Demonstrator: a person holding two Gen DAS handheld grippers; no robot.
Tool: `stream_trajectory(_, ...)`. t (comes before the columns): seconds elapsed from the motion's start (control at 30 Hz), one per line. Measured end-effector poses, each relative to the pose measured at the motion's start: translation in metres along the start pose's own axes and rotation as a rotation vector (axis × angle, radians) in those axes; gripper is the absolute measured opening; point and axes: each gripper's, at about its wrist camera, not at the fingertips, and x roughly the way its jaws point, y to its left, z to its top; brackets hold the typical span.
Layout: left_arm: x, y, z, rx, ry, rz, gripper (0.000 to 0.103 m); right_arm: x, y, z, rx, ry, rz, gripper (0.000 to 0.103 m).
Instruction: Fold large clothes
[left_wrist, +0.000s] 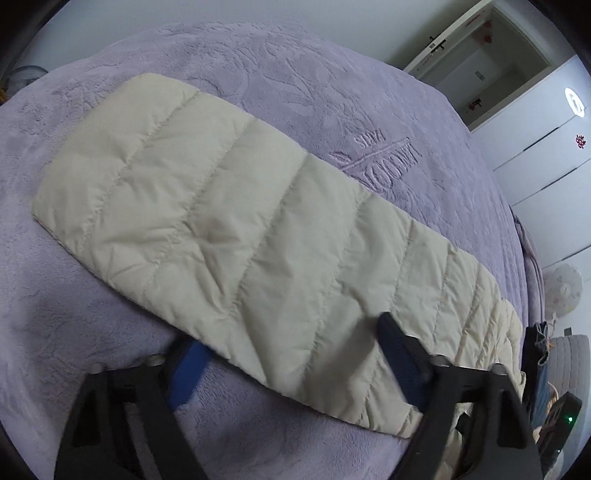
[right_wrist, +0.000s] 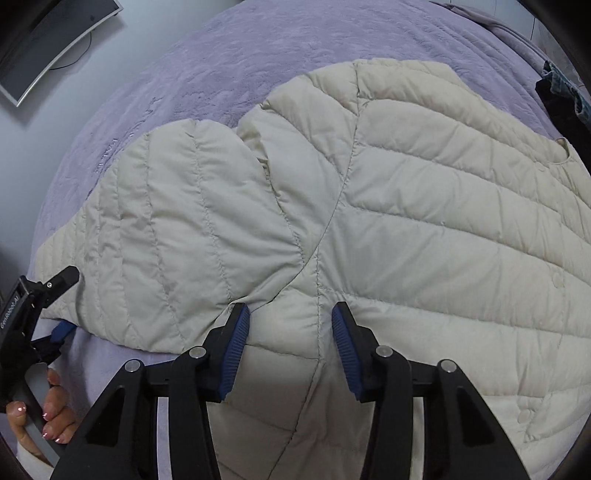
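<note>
A cream quilted puffer jacket (right_wrist: 424, 221) lies flat on a lavender bedspread (right_wrist: 258, 55). Its sleeve (left_wrist: 221, 221) stretches out across the bed in the left wrist view. My left gripper (left_wrist: 291, 358) straddles the sleeve's near edge: one blue pad (left_wrist: 188, 369) sits at the edge against the bedspread, and the other finger (left_wrist: 399, 354) is over the sleeve. The jaws stand wide, not pinching. In the right wrist view my right gripper (right_wrist: 290, 325) points down onto the jacket where sleeve and body meet. A seam runs between its parted blue pads (right_wrist: 236, 339). The fabric puckers slightly at the left pad.
A person's hand (right_wrist: 51, 413) holds the left gripper (right_wrist: 62, 302) at the bed's near edge. Dark clothes (right_wrist: 565, 96) lie at the far right of the bed. A monitor (right_wrist: 48, 40) stands beyond the bed. White cupboards (left_wrist: 535, 147) and a fan (left_wrist: 563, 288) stand to the side.
</note>
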Motion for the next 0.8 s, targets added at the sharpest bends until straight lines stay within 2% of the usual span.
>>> stream_trajectory(0.03,0.001,0.003,0.003,-0.003,-0.001,0.007,0.038,0.002,0.0,-0.001,0.002,-0.002,-0.001,0.051)
stream_trajectory(0.07,0.001,0.006,0.007,-0.012,-0.001,-0.01,0.018,0.003,0.0,-0.002,0.003,-0.007,0.0,0.051)
stream_trajectory(0.1,-0.001,0.011,0.01,-0.024,0.002,-0.051,0.011,0.004,0.0,-0.003,0.002,-0.01,0.0,0.051)
stream_trajectory(0.13,-0.003,0.012,0.014,-0.031,0.002,-0.076,0.008,0.004,0.0,-0.004,0.001,-0.015,0.0,0.051)
stream_trajectory(0.27,-0.03,-0.009,0.026,0.061,-0.061,-0.115,0.007,0.005,-0.001,-0.008,-0.003,-0.025,0.001,0.051)
stream_trajectory(0.43,-0.071,-0.073,0.035,0.249,-0.127,-0.224,0.007,0.007,-0.004,-0.013,0.015,-0.025,0.01,0.051)
stream_trajectory(0.63,-0.095,-0.163,0.016,0.45,-0.105,-0.366,0.007,0.007,-0.006,-0.015,0.034,-0.02,0.035,0.051)
stream_trajectory(0.8,-0.098,-0.227,-0.023,0.606,-0.053,-0.413,0.007,0.001,-0.029,-0.013,0.061,-0.011,0.133,0.051)
